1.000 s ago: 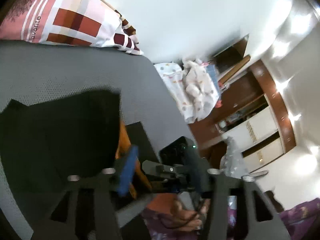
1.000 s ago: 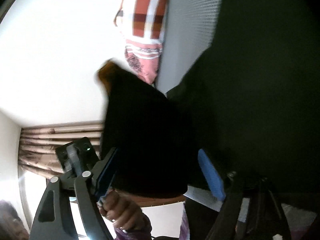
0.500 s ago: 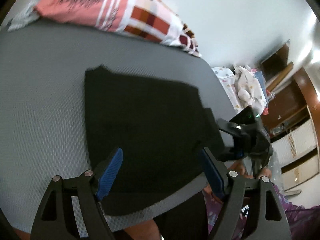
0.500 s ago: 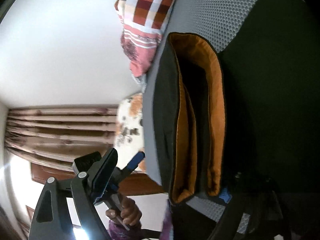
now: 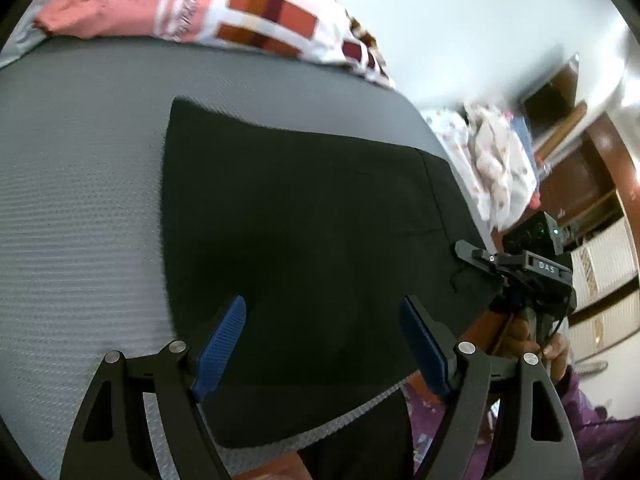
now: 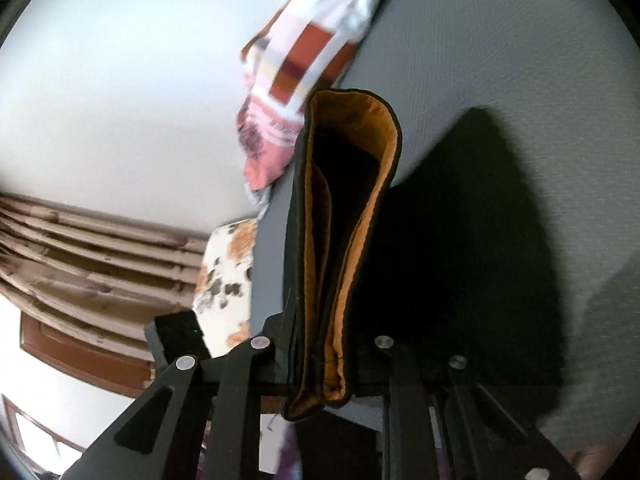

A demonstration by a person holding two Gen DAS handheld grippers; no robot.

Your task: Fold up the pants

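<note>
The black pants (image 5: 304, 232) lie folded flat on the grey bed (image 5: 80, 168). My left gripper (image 5: 324, 344) is open and empty, hovering over the pants' near edge. My right gripper (image 5: 476, 258) shows at the pants' right edge. In the right wrist view my right gripper (image 6: 324, 356) is shut on the pants' waistband (image 6: 348, 208), whose orange lining stands up edge-on between the jaws. The rest of the pants (image 6: 472, 248) spread dark to the right.
A checked red, pink and white pillow (image 5: 240, 12) lies at the head of the bed, also in the right wrist view (image 6: 304, 56). A pile of light clothes (image 5: 496, 160) and wooden cupboards (image 5: 592, 216) stand right of the bed. Wooden blinds (image 6: 88, 252) are left.
The left gripper let go of the pants, opened and pulled back over them. The right gripper closed on the orange-lined waistband, which was lowered onto the bed.
</note>
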